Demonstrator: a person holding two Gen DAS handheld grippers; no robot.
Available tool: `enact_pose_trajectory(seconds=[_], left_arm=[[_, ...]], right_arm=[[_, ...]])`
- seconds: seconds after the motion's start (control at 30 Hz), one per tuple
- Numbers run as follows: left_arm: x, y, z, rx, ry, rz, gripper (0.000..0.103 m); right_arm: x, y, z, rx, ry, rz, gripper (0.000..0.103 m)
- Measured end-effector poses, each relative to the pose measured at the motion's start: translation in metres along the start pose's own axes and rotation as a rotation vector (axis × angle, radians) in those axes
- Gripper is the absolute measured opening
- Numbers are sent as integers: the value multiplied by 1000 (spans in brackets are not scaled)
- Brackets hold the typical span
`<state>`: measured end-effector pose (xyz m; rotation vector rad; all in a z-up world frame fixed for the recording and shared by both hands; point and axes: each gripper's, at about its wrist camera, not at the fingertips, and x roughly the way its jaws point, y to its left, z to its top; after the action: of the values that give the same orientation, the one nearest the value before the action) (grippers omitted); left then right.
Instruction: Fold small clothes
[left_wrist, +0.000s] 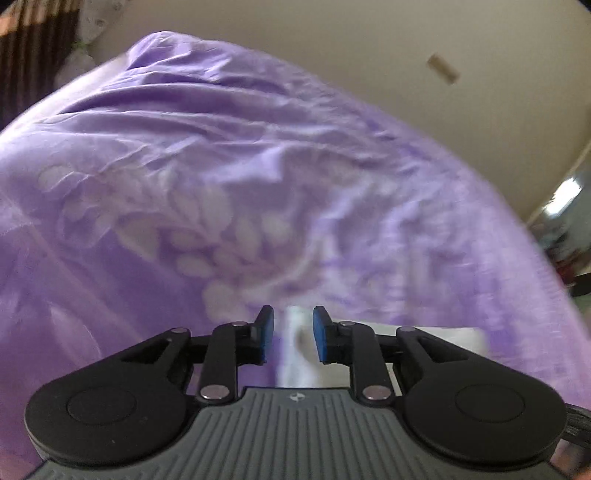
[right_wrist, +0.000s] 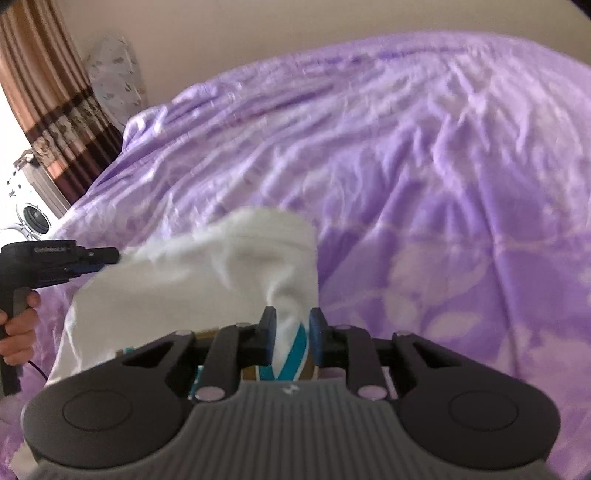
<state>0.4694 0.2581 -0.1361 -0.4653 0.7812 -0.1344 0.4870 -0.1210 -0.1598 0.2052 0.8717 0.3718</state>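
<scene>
Both grippers are on our white garment (right_wrist: 229, 266) above the purple bedspread (right_wrist: 424, 166): right gripper (right_wrist: 291, 336) clamped on its bunched corner, left gripper (left_wrist: 289, 334) pinching another edge.

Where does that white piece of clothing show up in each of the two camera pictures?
Left wrist view: a blurred strip of the white garment low in the centre, between the left gripper fingers.
Right wrist view: it fills the lower left, bunched between the right gripper fingers; the left gripper meets its left edge.
Shared landmark: the purple bedspread.
</scene>
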Motion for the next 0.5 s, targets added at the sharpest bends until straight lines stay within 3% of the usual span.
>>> enact_pose_trajectory(seconds=[0.07,0.2,0.33,0.4,0.5], left_arm=[[-16,-9,-5,28,-8,-92,18],[-21,-38,-31,197,52,-174,8],[15,-25,-46,203,99,0,4],[27,-20,-49,187,113,17,6],[29,-21,-48,189,105,27,6]], right_arm=[[-3,3,6,-18,-27,40,19],[14,17,16,-95,-27,61,18],[58,13,27,-108,-6,-18,16],[79,7,28,-79,39,-25,12],[84,8,28,-82,37,-44,11]])
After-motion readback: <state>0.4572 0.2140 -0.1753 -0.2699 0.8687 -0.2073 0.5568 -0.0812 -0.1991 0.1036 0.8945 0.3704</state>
